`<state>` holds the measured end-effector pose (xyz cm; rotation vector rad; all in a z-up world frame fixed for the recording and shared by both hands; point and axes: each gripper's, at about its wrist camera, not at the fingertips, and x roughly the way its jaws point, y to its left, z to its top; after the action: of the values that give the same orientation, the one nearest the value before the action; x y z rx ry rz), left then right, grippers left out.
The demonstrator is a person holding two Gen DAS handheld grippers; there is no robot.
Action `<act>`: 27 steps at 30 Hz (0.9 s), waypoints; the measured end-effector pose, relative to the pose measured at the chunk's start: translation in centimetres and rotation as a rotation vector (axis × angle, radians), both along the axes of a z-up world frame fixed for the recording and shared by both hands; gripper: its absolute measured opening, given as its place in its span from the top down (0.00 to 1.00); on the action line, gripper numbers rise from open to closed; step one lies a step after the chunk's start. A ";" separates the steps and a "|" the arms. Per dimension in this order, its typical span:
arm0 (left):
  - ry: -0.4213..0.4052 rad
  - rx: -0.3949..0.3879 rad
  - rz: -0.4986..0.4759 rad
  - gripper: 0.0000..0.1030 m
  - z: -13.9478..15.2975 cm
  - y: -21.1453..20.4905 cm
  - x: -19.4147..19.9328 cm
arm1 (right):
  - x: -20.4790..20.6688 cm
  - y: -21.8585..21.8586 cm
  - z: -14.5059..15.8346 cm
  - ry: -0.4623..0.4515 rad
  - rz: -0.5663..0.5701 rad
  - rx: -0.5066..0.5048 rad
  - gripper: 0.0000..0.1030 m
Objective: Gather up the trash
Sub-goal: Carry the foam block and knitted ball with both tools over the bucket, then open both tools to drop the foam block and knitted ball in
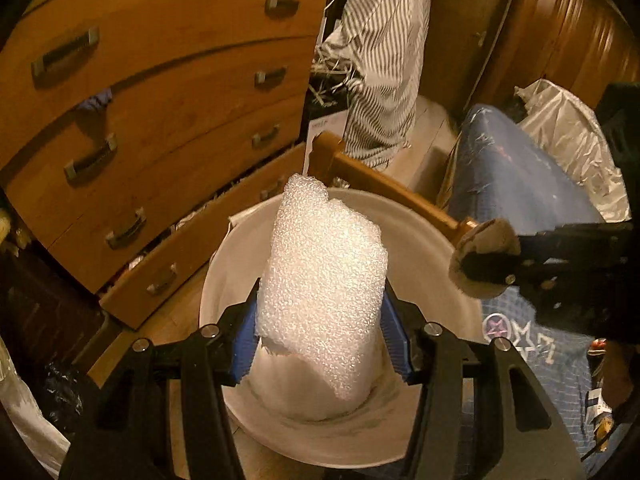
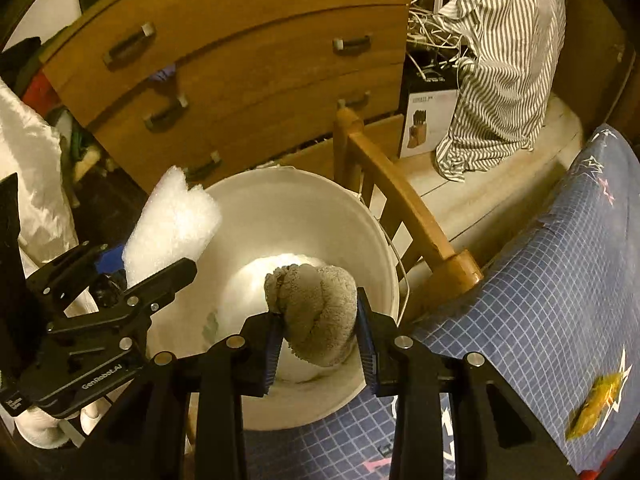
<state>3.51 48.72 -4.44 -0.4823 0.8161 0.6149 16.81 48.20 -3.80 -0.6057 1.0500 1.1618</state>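
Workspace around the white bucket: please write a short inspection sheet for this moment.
Surface: wooden floor, blue checked cover at right.
Job's things: white bucket; foam wrap; grey fuzzy wad; both above the bucket.
Clutter: yellow wrapper on the cover; striped cloth; knife-block box.
Grippers: left gripper shut on foam wrap; right gripper shut on the wad.
Cables: white cords tangled behind the box.
Surroundings: wooden dresser, wooden chair.
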 end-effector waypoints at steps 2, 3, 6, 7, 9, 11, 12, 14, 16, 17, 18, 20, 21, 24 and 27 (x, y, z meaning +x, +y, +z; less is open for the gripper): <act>0.012 -0.008 0.003 0.50 -0.7 0.5 0.0 | 0.2 0.1 -0.3 0.001 0.002 -0.002 0.66; 0.017 -0.011 0.005 0.50 -1.0 0.8 0.0 | 0.3 0.3 -0.4 0.001 0.004 -0.003 0.66; 0.022 -0.017 0.006 0.50 -1.5 1.2 0.1 | 0.5 0.1 -0.3 0.000 0.003 0.000 0.66; 0.023 -0.017 0.005 0.50 -1.5 1.2 0.1 | 0.6 0.1 -0.2 0.000 0.004 0.001 0.66; 0.023 -0.016 0.002 0.50 -1.6 1.2 0.3 | 0.6 0.1 -0.2 -0.003 0.005 0.002 0.66; 0.024 -0.012 -0.001 0.50 -1.5 1.3 0.5 | 0.7 0.0 -0.3 -0.001 0.005 0.003 0.66; 0.024 -0.012 -0.002 0.50 -1.5 1.3 0.6 | 0.6 0.1 -0.2 -0.003 0.004 0.001 0.66; 0.026 -0.008 -0.002 0.50 -1.4 1.2 0.7 | 0.7 0.1 -0.3 -0.002 0.004 0.002 0.66; 0.027 -0.007 -0.001 0.50 -1.5 1.3 0.8 | 0.7 0.1 -0.3 -0.003 0.006 0.003 0.66; 0.028 -0.006 -0.001 0.50 -1.5 1.3 0.8 | 0.8 0.1 -0.3 -0.003 0.007 0.004 0.66; 0.028 -0.006 -0.002 0.50 -1.5 1.3 0.8 | 0.8 0.1 -0.3 -0.003 0.009 0.005 0.66; 0.029 -0.006 -0.001 0.50 -1.5 1.4 0.9 | 0.8 0.1 -0.4 -0.003 0.010 0.005 0.66; 0.030 -0.006 -0.001 0.50 -1.6 1.4 1.0 | 0.9 0.1 -0.4 -0.003 0.010 0.006 0.66; 0.031 -0.007 -0.001 0.50 -1.7 1.6 1.0 | 1.0 0.1 -0.5 -0.001 0.011 0.007 0.66; 0.035 0.001 0.008 0.49 -1.8 1.9 1.0 | 1.0 0.1 -0.5 -0.006 0.010 0.014 0.63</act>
<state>4.51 50.64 -6.19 -0.4752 0.8476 0.6323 17.77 48.30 -4.26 -0.6035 1.0336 1.1746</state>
